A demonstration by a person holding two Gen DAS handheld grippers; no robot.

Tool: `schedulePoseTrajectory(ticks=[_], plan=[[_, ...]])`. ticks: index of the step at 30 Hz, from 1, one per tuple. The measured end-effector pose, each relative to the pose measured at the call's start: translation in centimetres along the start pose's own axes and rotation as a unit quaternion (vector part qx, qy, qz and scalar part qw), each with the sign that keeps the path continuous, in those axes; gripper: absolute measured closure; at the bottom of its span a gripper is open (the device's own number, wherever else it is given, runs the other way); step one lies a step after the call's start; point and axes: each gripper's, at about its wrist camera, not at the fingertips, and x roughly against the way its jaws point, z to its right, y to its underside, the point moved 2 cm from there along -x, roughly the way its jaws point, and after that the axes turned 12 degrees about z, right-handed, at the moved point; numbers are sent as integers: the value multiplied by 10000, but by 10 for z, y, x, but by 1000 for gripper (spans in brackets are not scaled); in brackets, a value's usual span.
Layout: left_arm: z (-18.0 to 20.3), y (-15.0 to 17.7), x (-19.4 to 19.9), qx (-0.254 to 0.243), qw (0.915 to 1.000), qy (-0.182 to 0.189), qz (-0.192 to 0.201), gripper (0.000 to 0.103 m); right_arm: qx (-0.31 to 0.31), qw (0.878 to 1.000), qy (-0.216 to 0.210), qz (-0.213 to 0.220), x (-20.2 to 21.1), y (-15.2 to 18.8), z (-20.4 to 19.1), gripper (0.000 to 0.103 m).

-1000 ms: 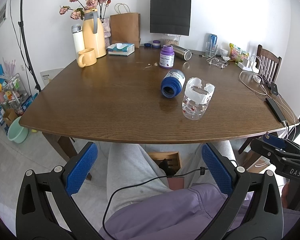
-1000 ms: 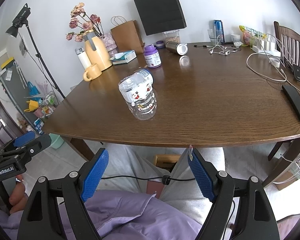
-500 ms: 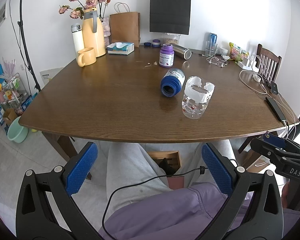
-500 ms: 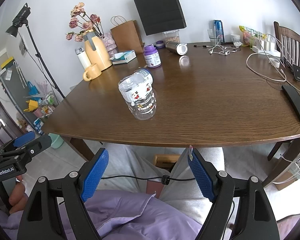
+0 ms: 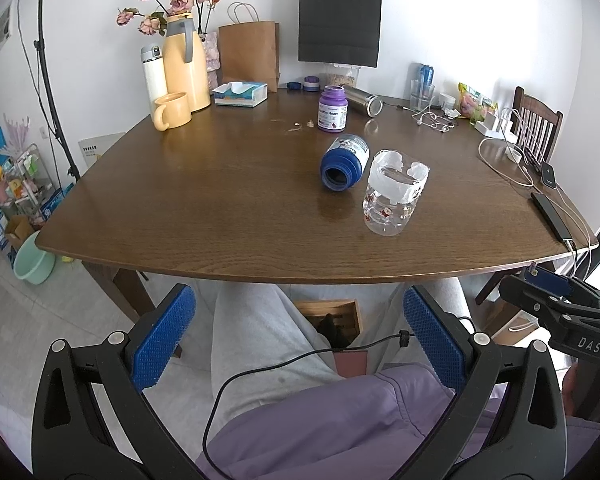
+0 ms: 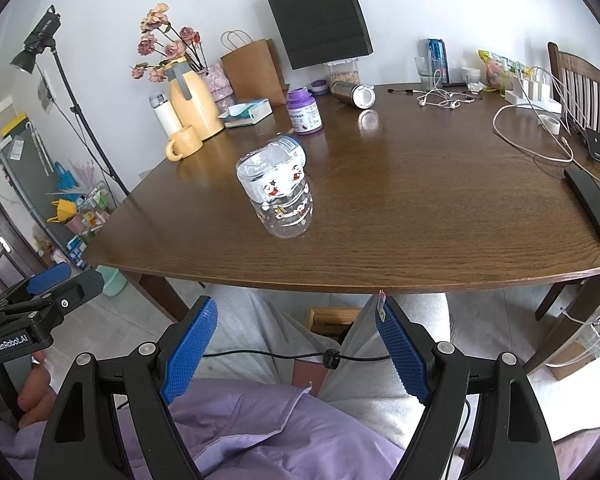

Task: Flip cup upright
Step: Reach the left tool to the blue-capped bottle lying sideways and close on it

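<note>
Below the near edge of the table, over the person's lap, the left gripper (image 5: 300, 328) hung with its jaws spread wide and nothing between the blue pads (image 5: 162, 334). The right gripper (image 6: 292, 344) sat at the same height, its jaws equally wide apart and holding nothing; a black cable (image 6: 284, 356) ran across the gap between its fingers.

From the left wrist view, the clear cup (image 5: 394, 196) stood on the wooden table (image 5: 220, 200) at about 1 o'clock of the left gripper, well apart from it, and seemed to rest mouth down with its white-banded base uppermost, leaning a little. Just beside it at 10 o'clock lay a blue bottle (image 5: 344, 156) on its side, open mouth toward the camera. In the right wrist view the same cup (image 6: 280, 196) stood at roughly 12 o'clock of the right gripper, with the blue bottle mostly hidden behind it.

Further back, at 12 o'clock, stood a purple jar (image 5: 332, 109), with a steel flask (image 5: 362, 100) lying beside it. At 10 o'clock stood a yellow mug (image 5: 172, 111) beside a yellow jug (image 5: 186, 68), with a tissue box (image 5: 240, 93) just to their right. A phone (image 5: 550, 216) lay near the table edge at 3 o'clock.
</note>
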Motion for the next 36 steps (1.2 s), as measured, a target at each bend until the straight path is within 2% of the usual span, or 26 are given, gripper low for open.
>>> schedulePoseTrajectory(ticks=[4,6,9,12,16,19,21,23,25,28,30,32,33,34,35,36], plan=[[2,2,-2,-1,9999,91,-128,0,108,9999,-56,21,-3,-2,-5,18],[2,-4,-3,-25,10000,52,-22,0,185,9996,-100,177,-4,-12,-8,18],[-1,-23,-11,-42,9996,73,256,0,356,9982,-189,443,-16,-39,-12,18],[-7,-44,-38,20,9993,244,269,0,389,9970,-380,551,-40,-70,-14,18],[-11,-68,-82,158,9995,237,171,0,382,9968,-627,312,-80,-108,-15,18],[-8,-88,-118,190,9984,541,3,1,188,9968,-773,118,-105,-132,-7,18],[-3,-100,-140,-14,9982,597,-65,4,-170,9950,-967,-159,-126,-146,7,18],[5,-110,-162,-302,9976,597,-159,12,-505,9925,-1058,-357,-144,-157,20,18],[12,-120,-188,-388,9945,873,-423,18,-632,9918,-1011,-456,-157,-163,28,18],[27,-130,-224,-540,9864,1326,-807,20,-690,9924,-891,-503,-176,-170,36,18],[43,-133,-249,-794,9800,1472,-1083,20,-797,9910,-898,-583,-188,-171,43,18],[59,-129,-276,-1076,9710,1546,-1475,23,-877,9902,-855,-674,-200,-170,50,18],[64,-125,-286,-1187,9666,1556,-1657,29,-901,9897,-851,-714,-204,-169,53,18],[68,-120,-298,-1290,9624,1515,-1851,44,-921,9893,-853,-746,-208,-167,56,18],[70,-116,-311,-1336,9581,1475,-2061,44,-947,9887,-849,-796,-214,-165,59,18],[69,-116,-316,-1280,9583,1488,-2077,43,-961,9883,-844,-835,-217,-164,61,18]])
